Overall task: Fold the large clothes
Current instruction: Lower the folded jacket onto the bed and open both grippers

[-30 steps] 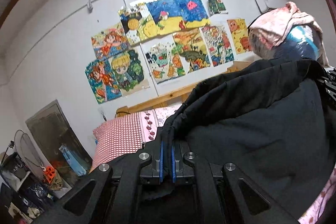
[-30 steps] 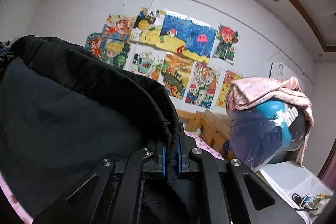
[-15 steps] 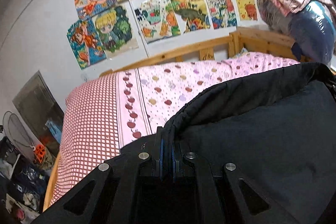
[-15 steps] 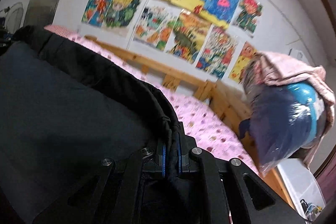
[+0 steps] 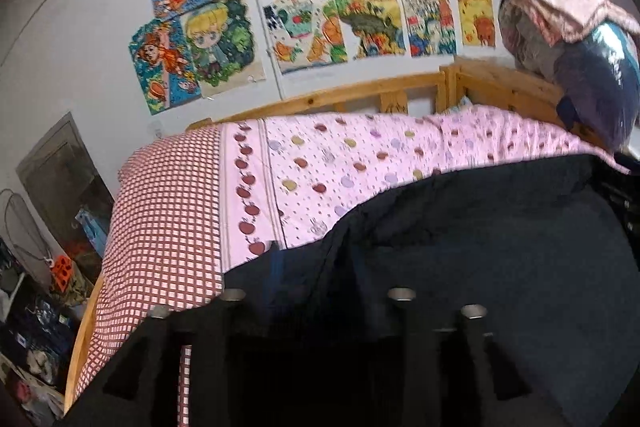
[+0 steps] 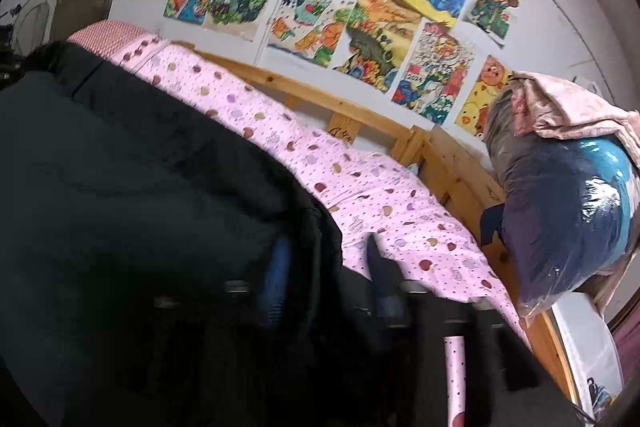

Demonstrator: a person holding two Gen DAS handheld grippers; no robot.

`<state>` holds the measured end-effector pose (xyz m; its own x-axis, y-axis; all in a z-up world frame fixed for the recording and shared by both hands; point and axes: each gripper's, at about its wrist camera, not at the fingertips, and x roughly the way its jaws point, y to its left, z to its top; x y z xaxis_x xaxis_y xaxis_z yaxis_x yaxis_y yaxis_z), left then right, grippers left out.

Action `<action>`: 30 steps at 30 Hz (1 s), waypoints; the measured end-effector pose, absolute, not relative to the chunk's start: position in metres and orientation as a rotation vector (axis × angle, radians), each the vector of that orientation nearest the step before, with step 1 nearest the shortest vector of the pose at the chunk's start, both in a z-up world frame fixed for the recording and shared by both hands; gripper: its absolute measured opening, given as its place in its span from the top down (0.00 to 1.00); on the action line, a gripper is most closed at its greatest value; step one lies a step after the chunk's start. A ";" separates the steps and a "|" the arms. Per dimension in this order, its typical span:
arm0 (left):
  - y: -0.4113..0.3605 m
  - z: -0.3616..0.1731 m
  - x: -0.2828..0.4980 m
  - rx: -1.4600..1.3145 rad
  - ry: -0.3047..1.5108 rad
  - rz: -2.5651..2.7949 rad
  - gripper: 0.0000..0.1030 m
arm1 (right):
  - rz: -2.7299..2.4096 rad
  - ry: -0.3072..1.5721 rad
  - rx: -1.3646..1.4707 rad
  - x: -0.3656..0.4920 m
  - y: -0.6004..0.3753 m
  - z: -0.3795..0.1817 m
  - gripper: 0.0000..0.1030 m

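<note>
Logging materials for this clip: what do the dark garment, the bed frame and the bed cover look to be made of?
Dark garment: soft matte woven cloth, possibly cotton; it drapes and creases without shine. Bed frame: pale unpainted wood, probably pine; knots and grain show. Bed cover: thin printed pink fabric, likely cotton; it wrinkles and lies flat, with apple motifs.

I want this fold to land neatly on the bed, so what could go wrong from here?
1. Both the left gripper and right gripper look open, so the black garment may slump unevenly or bunch at its thick edge.
2. Fabric drapes over the fingers; pulling back could snag it and drag the fold askew.
3. The pink bedsheet already shows ripples, so sliding the cloth could wrinkle it further.
</note>
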<state>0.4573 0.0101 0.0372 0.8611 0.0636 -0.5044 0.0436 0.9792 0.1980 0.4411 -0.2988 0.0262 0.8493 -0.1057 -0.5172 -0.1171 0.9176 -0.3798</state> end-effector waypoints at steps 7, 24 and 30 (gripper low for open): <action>0.017 0.063 0.430 0.166 0.450 0.018 0.17 | 0.009 0.556 -0.342 0.429 -0.312 0.047 0.37; 0.021 0.076 0.348 0.031 0.414 -0.227 0.00 | 0.157 0.533 -0.171 0.350 -0.321 0.103 0.12; 0.003 0.035 0.327 0.091 0.462 -0.335 0.00 | 0.245 0.590 -0.114 0.309 -0.330 0.052 0.10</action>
